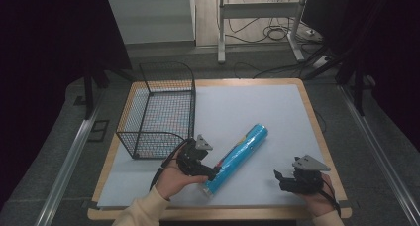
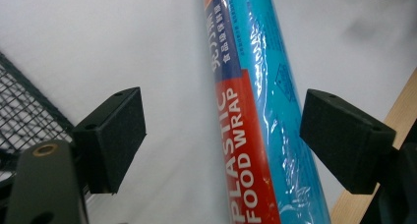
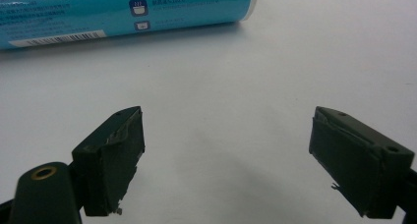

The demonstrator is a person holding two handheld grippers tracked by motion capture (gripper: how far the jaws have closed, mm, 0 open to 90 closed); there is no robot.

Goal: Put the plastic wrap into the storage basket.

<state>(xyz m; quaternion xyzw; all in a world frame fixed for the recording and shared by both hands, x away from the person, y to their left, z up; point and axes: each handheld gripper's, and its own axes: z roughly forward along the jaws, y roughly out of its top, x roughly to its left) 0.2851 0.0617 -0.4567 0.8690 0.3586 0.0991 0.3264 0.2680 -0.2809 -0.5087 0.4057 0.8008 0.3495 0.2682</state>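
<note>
High view: left gripper (image 1: 210, 174) gapes wide around the plastic wrap roll (image 1: 237, 158) near the table's (image 1: 307, 104) front edge, gripping nothing; a lopsided pinch could roll it off.

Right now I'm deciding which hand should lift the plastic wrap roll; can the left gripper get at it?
Probably yes. The left gripper has its open jaws on either side of the plastic wrap roll, pads not yet pressing it. Nothing lies between them, and the wire basket stands off to the side.
</note>
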